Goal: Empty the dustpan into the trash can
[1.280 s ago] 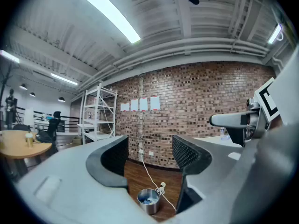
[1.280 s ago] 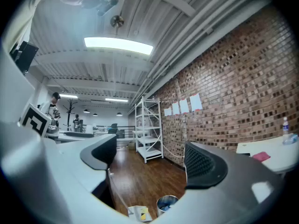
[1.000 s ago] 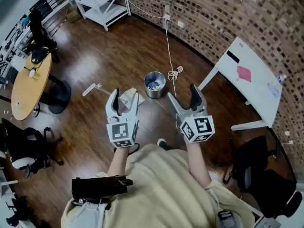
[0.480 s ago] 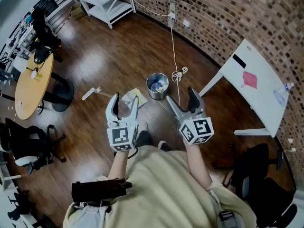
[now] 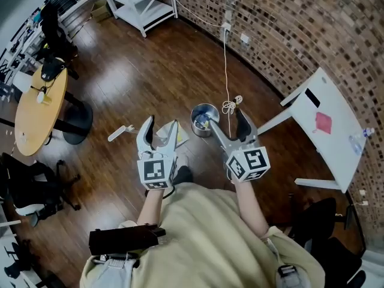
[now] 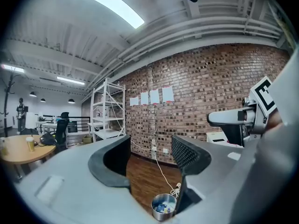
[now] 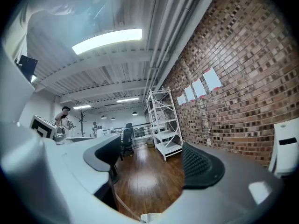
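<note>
Since the earlier frame: both grippers have come forward and the trash can [image 5: 204, 119] now sits closer in front of them in the head view; the dustpan [image 5: 182, 135] has not shifted on the floor

Trash can: round metal can, upright on the dark wood floor, some scraps inside. Dustpan lies flat on the floor just left of the can, partly covered in the head view by the left gripper [image 5: 161, 126]; its white handle [image 5: 120, 132] points away from the can, further left

Left gripper: held just left of the can, over the dustpan, pointing roughly level. Jaws moderately apart, nothing between the pads; the can shows low down in the gap in the left gripper view

Right gripper [image 5: 227, 122]: just right of the can, also about level. Jaws have just been closing but stand apart, only bare floor between them

White cable [image 5: 226, 65] runs from the brick wall [image 5: 282, 23] down to a loose coil just right of the can. White table [image 5: 327, 125] further right of the can; round wooden table [image 5: 37, 104] well to its left
</note>
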Motion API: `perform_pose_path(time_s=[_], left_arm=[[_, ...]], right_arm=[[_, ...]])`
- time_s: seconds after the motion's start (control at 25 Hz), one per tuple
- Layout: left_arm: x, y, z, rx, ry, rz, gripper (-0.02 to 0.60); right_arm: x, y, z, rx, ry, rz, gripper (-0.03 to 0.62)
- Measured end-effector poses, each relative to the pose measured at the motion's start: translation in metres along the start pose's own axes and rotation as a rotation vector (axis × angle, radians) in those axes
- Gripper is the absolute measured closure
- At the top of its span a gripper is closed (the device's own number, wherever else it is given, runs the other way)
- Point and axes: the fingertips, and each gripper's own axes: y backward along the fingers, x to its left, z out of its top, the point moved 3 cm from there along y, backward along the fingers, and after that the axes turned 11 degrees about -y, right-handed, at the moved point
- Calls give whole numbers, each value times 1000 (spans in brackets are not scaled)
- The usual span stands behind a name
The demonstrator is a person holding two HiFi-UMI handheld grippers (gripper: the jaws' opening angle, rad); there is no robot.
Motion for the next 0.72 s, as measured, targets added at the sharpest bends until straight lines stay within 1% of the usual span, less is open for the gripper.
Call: perform_pose_path(time_s=[0.16,0.36,0.56,0.72], left_arm=[[35,-42,-2,-43,-17,-46,321],[81,-85,-3,-63,2,-81,328],[101,-117,-15,-33,-6,-89,328],[109,-138,-18,-13,-5,-47,328]], right_arm=[[7,-62,9,-27,22,4,194],[16,-120,17,-39,81,5,194],[6,-155,5,5,73,-1,194],[-8,-189,3,43,76,63,194]])
